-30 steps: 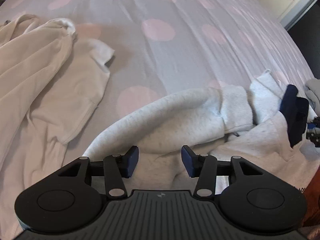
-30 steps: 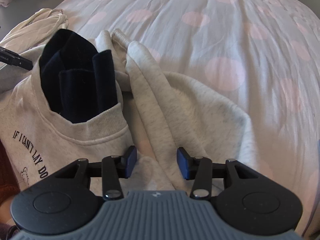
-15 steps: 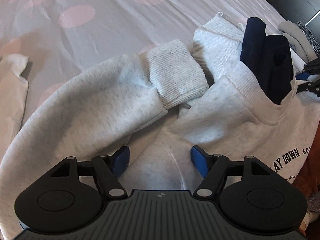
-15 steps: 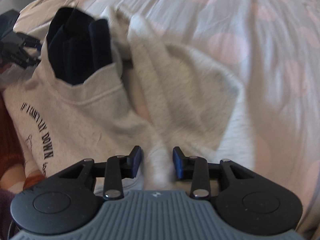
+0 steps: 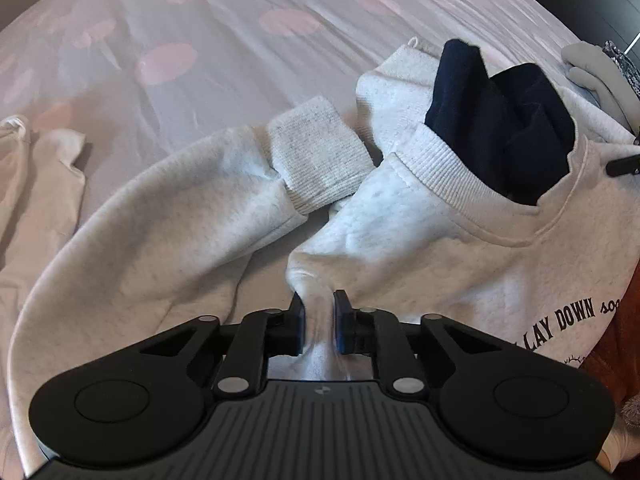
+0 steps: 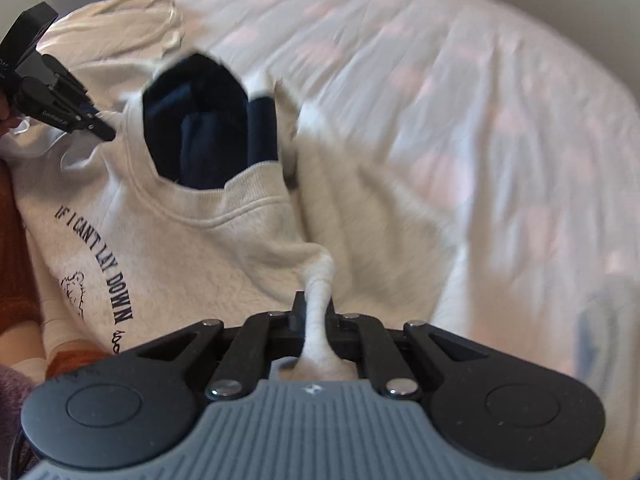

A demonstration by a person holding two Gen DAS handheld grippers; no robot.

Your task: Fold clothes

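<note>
Across the bed, on its pale bedspread (image 5: 224, 20) dotted with pink, we see a heather-grey sweatshirt (image 5: 420, 240) lying chest-up with black lettering showing, its neck opening stuffed with a dark navy garment (image 5: 500, 132); a cream garment (image 5: 36, 184) lies just beside it at the left edge; one sleeve curls back so its ribbed cuff (image 5: 320, 148) rests near the collar. We hold the sweatshirt at both shoulders: the left gripper (image 5: 319, 322) has its jaws narrowed on a pinch of shoulder fabric, and the right gripper (image 6: 314, 312) has its jaws clamped on a twisted rope of the other shoulder. We judge the fleece soft, thick and limp, moderately heavy for cloth; it will sag and bunch between the two holds, not slip; shoulder seams or hem corners look the best places to take it, held taut, while the loose navy piece may tumble out.
</note>
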